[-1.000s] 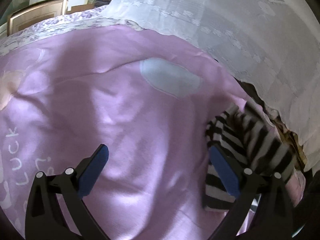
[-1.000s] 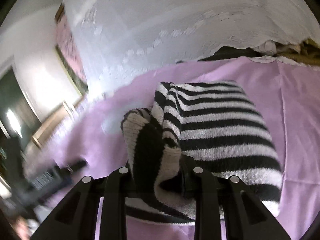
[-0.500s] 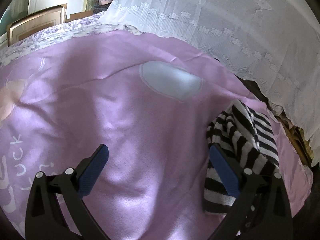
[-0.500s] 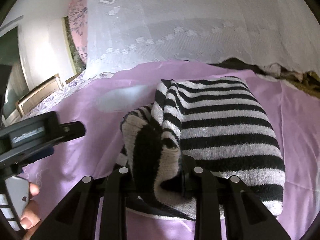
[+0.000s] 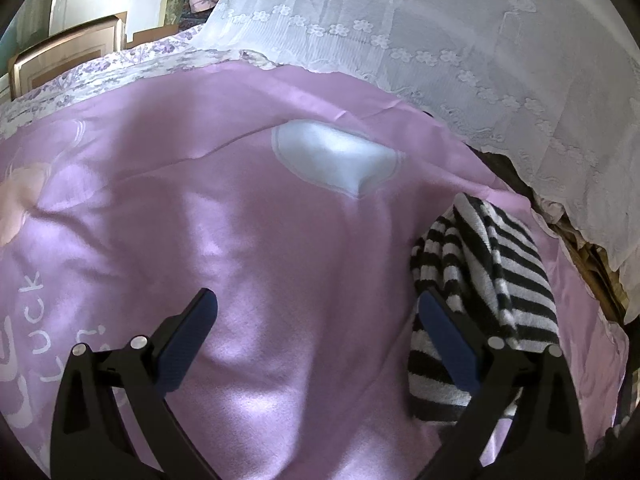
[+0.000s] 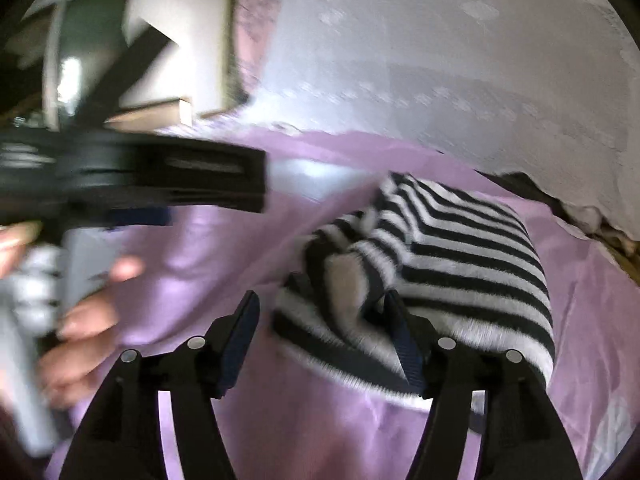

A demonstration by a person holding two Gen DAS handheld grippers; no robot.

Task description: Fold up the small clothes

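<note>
On my left wrist feed the left gripper point(image 5: 316, 336) hangs over the pink bedsheet point(image 5: 248, 264) with its jaws spread wide and nothing between them; the left blue pad point(image 5: 188, 344) sits over bare sheet, while the right pad point(image 5: 448, 344) lies just beside the near-left edge of the striped garment point(image 5: 492, 280) — whether it touches the knit I cannot tell. On the sheet's far left I read white lettering point(image 5: 34, 300); further in, toward the far middle, there is a pale heart-shaped print point(image 5: 336, 160). The garment, black and white, lies folded in a compact bundle at the right of the sheet, close to its right edge; beyond it hangs a white lace curtain point(image 5: 460, 40), and at far left I see a wooden headboard point(image 5: 64, 52).

On my right wrist feed, much of it motion-blurred, the other gripper's body crosses the left side with the person's hand point(image 6: 80, 300) around its handle. The right gripper point(image 6: 324, 340) has its jaws parted and grips nothing; the striped garment point(image 6: 452, 264) rests on the sheet just past and to the right of the fingers, its bunched near-left end lying against the right finger's inner pad point(image 6: 404, 344).
</note>
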